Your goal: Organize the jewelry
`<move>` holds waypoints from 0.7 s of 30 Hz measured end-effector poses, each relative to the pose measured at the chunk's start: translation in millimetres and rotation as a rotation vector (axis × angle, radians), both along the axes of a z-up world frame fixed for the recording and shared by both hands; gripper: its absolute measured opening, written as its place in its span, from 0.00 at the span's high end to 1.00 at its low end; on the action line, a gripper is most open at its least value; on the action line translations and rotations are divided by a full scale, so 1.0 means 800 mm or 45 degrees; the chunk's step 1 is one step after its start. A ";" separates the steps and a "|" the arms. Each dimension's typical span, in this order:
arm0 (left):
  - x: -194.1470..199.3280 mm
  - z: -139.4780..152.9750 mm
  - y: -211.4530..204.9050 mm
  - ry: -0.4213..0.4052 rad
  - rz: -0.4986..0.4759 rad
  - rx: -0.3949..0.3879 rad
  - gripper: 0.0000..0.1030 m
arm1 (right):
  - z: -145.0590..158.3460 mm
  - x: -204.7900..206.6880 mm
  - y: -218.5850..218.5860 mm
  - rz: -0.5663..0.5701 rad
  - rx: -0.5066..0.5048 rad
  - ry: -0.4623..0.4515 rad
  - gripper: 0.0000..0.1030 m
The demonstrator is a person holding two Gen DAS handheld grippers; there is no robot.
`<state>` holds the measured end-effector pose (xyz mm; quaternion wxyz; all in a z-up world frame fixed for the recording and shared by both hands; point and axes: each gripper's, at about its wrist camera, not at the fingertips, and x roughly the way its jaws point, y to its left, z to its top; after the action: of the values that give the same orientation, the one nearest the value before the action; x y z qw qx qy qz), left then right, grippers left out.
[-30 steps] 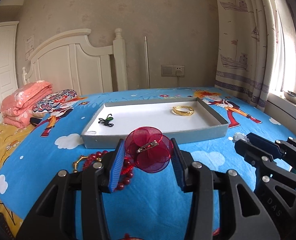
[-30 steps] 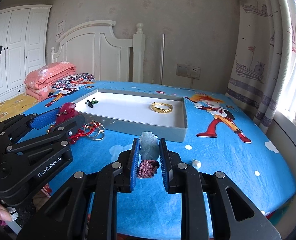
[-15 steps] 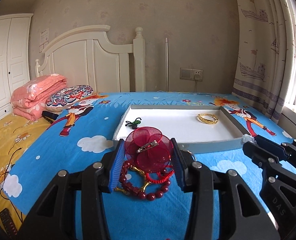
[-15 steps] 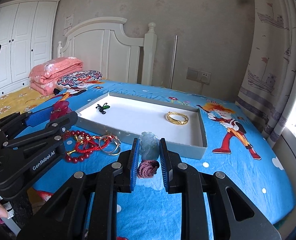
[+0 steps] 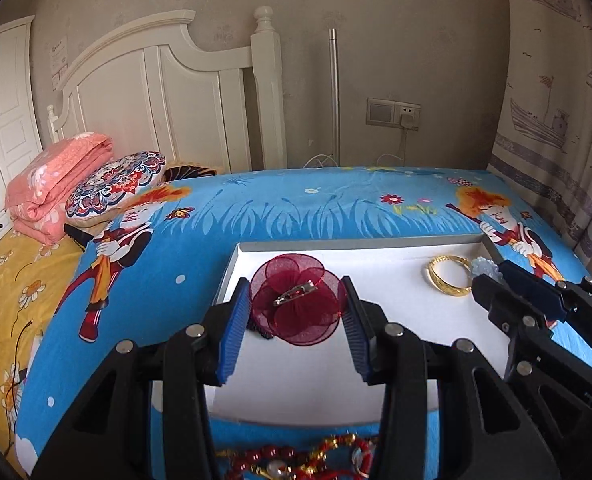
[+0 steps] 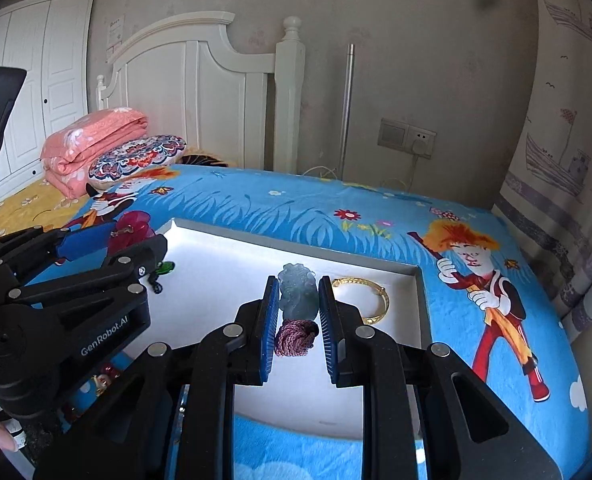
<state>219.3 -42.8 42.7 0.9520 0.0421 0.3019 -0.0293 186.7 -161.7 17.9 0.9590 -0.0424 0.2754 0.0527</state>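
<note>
L gripper [image 5: 296, 312] fingers clamp 1 red flower clip [image 5: 296, 300]; R gripper [image 6: 297, 312] fingers clamp 1 jade pendant [image 6: 297, 292]; 1 gold bangle [image 6: 369, 300] in white tray [image 6: 224, 256].

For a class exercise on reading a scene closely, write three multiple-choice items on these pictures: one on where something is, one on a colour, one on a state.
1. Where does the gold bangle lie?
A. On the pink blanket
B. Inside the white tray
C. On the blue bedspread outside the tray

2. What colour is the fabric flower in the left gripper?
A. Dark red
B. Yellow
C. White

3. What is the right gripper doing?
A. Open, empty
B. Shut on the bangle
C. Shut on the pale jade pendant

Answers: B, the bangle rests on the tray's white floor near its far right corner. A, its petals are sheer dark red. C, the pendant sits clamped between the blue pads.
</note>
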 end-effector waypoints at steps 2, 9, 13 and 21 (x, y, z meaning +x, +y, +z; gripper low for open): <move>0.023 -0.004 -0.003 0.027 0.008 0.018 0.58 | -0.004 0.019 -0.006 -0.023 0.003 0.024 0.80; 0.054 -0.017 -0.010 0.078 0.047 0.057 0.57 | -0.015 0.046 -0.021 -0.088 0.023 0.072 0.80; 0.053 -0.021 -0.019 0.075 0.071 0.101 0.33 | -0.016 0.048 -0.032 -0.134 0.041 0.082 0.65; 0.022 -0.023 -0.018 0.025 0.054 0.125 0.24 | -0.011 0.022 -0.041 -0.141 0.043 0.071 0.54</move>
<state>236.6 -57.3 24.4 0.9461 0.0821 0.3132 0.0052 204.2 -194.4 8.8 0.9529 -0.0095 0.3030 0.0055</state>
